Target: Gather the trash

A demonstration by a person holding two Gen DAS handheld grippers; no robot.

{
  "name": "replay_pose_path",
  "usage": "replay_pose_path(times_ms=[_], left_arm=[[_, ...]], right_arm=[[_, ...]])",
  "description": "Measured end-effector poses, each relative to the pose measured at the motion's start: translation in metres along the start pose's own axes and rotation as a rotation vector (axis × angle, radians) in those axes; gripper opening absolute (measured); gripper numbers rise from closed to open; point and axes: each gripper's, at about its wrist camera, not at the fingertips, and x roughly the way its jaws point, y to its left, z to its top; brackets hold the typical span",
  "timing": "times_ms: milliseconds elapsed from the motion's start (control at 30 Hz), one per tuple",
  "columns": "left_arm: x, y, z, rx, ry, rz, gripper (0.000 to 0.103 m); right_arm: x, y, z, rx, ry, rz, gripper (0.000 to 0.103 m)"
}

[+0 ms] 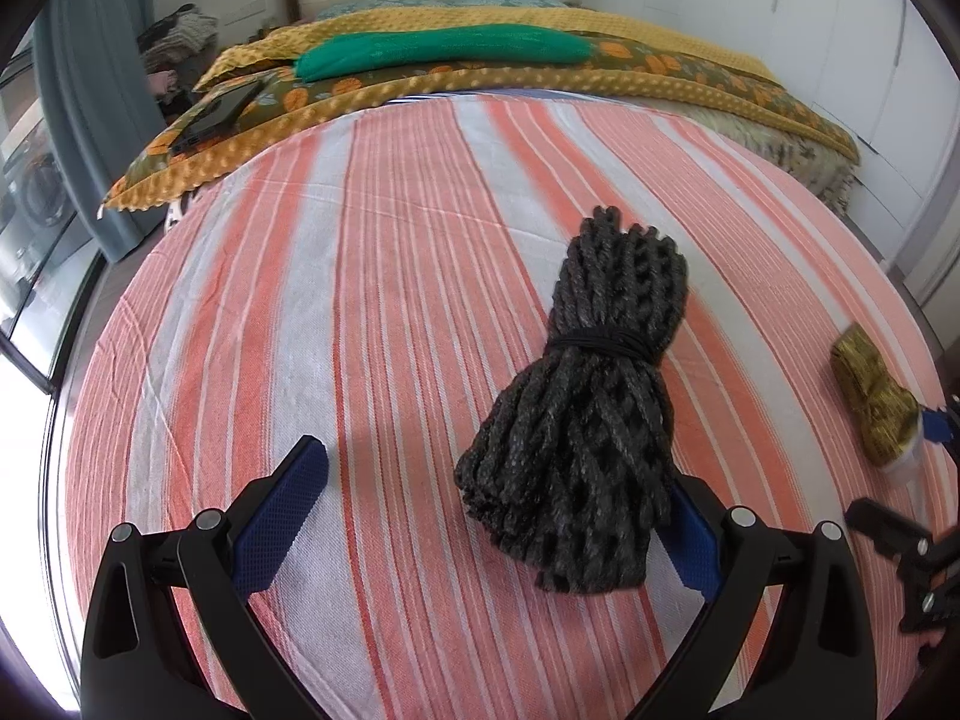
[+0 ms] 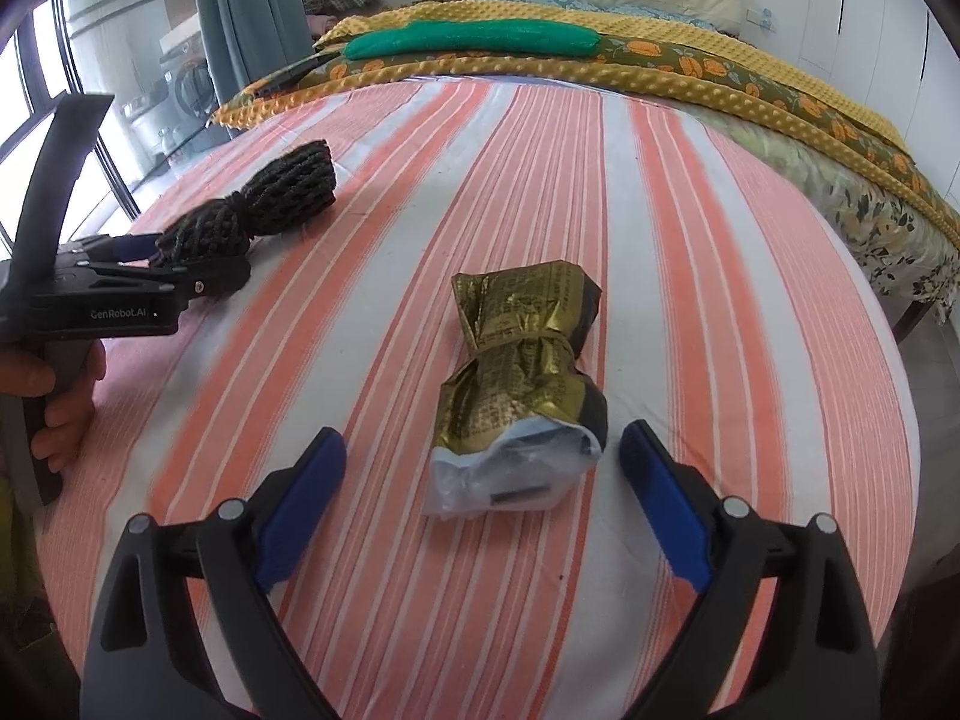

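A black foam-net bundle (image 1: 591,414), tied at its middle with a black band, lies on the orange-and-white striped bed sheet (image 1: 372,312). My left gripper (image 1: 498,483) is open, and the bundle's near end lies between its fingers, close to the right one. A gold wrapper bundle with a pale plastic end (image 2: 525,384) lies on the sheet (image 2: 720,330). My right gripper (image 2: 483,459) is open, with the wrapper's near end between its fingertips. The wrapper also shows at the right of the left wrist view (image 1: 873,399). The net bundle (image 2: 264,204) and left gripper (image 2: 150,252) show in the right wrist view.
A folded yellow blanket with orange-flower lining (image 1: 540,66) and a green net roll (image 1: 444,48) lie across the far bed. A dark phone-like item (image 1: 219,111) rests on the blanket's left. Curtain and window (image 2: 72,120) stand left; white wardrobes (image 1: 870,60) stand right.
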Motion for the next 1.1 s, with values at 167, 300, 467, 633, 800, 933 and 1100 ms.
replay_pose_path(times_ms=[167, 300, 467, 633, 800, 933, 1100], left_arm=[[-0.028, 0.011, -0.006, 0.071, -0.011, -0.165, 0.098], [-0.032, 0.000, 0.008, 0.139, -0.013, -0.192, 0.098], [-0.008, -0.015, 0.025, 0.176, 0.054, -0.187, 0.085], [0.002, -0.019, 0.026, 0.176, 0.089, -0.162, 0.047], [-0.008, -0.019, 0.024, 0.140, 0.061, -0.194, 0.038], [-0.026, -0.036, 0.021, 0.149, 0.033, -0.240, 0.037], [-0.052, -0.087, 0.005, 0.220, 0.031, -0.326, 0.037]], right_arm=[[-0.027, -0.019, -0.004, 0.059, 0.045, 0.064, 0.090], [-0.031, -0.022, 0.011, 0.076, 0.089, 0.079, 0.090], [-0.005, -0.014, 0.034, 0.045, 0.161, 0.042, 0.081], [0.011, -0.017, 0.041, 0.061, 0.187, 0.015, 0.041], [-0.019, -0.019, 0.035, 0.074, 0.126, 0.055, 0.041], [-0.048, -0.025, 0.013, 0.102, 0.101, 0.098, 0.041], [-0.091, -0.049, -0.035, 0.206, 0.064, 0.150, 0.041]])
